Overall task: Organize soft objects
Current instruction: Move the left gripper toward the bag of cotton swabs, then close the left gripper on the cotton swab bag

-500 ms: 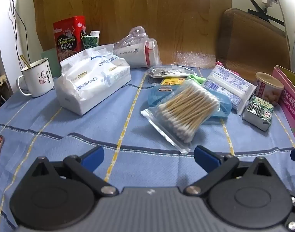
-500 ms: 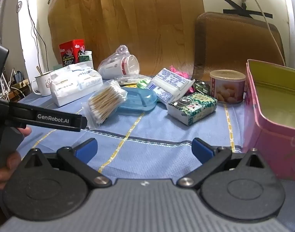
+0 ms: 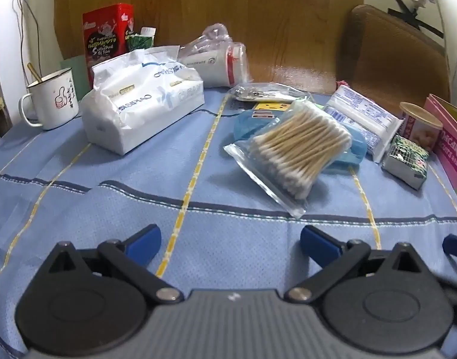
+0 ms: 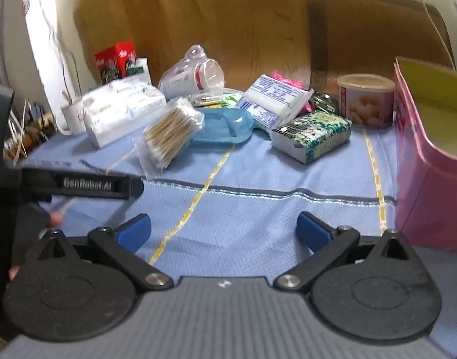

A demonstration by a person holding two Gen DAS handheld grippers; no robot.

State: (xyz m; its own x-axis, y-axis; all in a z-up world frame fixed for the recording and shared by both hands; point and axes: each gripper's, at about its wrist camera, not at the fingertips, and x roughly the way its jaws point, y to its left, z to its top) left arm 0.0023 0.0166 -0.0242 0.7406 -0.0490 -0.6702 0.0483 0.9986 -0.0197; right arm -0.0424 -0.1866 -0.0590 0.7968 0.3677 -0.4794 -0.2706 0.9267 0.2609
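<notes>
A bag of cotton swabs lies mid-table, its long axis running from near-left to far-right, its far end propped on a blue dish. A tissue pack sits to its left, a pink box at far right. Left claw and right claw both gape wide, empty.
</notes>
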